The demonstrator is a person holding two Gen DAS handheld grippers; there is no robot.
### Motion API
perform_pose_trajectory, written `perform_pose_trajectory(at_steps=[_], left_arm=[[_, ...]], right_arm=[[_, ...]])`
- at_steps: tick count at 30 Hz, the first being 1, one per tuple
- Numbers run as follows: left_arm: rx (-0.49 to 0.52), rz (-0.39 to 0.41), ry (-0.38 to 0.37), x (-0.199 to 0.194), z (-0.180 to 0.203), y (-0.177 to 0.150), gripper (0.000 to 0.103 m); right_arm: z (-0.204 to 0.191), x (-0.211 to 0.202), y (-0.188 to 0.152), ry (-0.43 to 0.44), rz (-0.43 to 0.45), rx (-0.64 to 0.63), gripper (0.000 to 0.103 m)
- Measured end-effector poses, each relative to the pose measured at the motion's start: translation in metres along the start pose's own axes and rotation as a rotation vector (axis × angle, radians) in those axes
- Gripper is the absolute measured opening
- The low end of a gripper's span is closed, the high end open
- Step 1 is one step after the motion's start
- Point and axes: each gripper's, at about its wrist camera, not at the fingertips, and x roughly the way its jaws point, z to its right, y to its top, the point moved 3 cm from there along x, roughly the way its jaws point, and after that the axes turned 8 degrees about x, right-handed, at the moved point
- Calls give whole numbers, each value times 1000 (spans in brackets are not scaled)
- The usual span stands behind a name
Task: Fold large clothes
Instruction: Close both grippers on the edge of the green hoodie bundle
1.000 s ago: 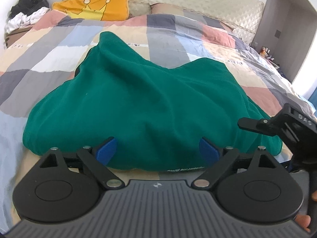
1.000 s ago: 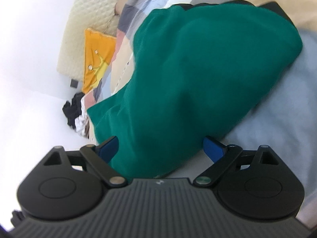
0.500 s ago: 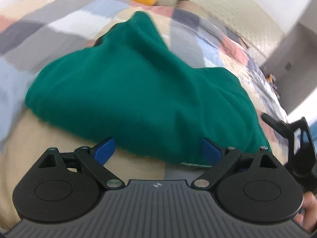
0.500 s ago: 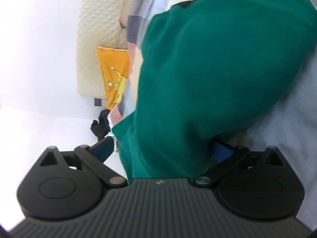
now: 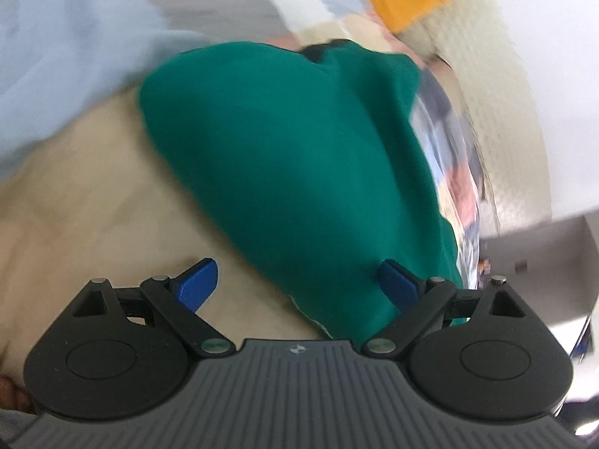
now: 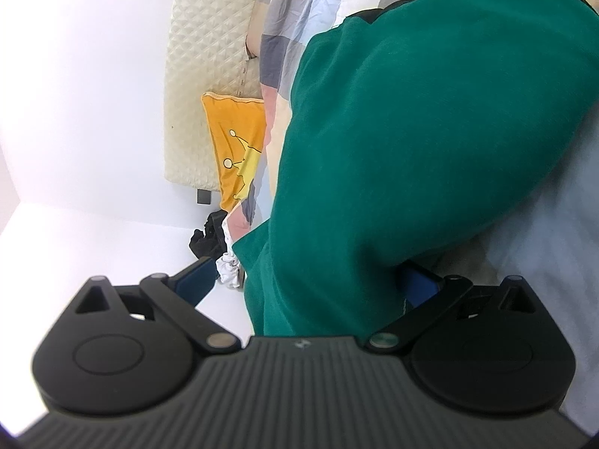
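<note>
A large green garment (image 5: 299, 172) lies bunched on the checked bedspread (image 5: 93, 194). My left gripper (image 5: 299, 284) is open, tilted, with the garment's near edge reaching between its blue fingers (image 5: 196, 284). In the right wrist view the same green garment (image 6: 404, 149) fills the middle. My right gripper (image 6: 307, 288) is open, and the cloth's near fold lies between its jaws and covers part of the right blue finger (image 6: 421, 286).
An orange cushion (image 6: 236, 149) leans on the cream quilted headboard (image 6: 209, 60) at the bed's far end. A pile of dark and white clothes (image 6: 217, 250) sits beside the bed. A grey cabinet (image 5: 543, 262) stands at the right.
Both grippers have rolled sideways and moved closer to the garment's near edge. The cloth now lies deeper between the right gripper's jaws. Both stay open.
</note>
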Motion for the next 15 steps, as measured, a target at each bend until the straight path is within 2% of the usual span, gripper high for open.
perform_pose_trajectory(at_steps=[5, 11, 15], left_arm=[[-77, -20, -14, 9, -8, 0, 96], [-246, -45, -154, 19, -22, 3, 96], [-301, -45, -222, 25, -23, 5, 96]], right_arm=[[2, 1, 3, -3, 4, -8, 103], [1, 2, 2, -7, 8, -14, 103], [1, 1, 2, -6, 10, -18, 103]])
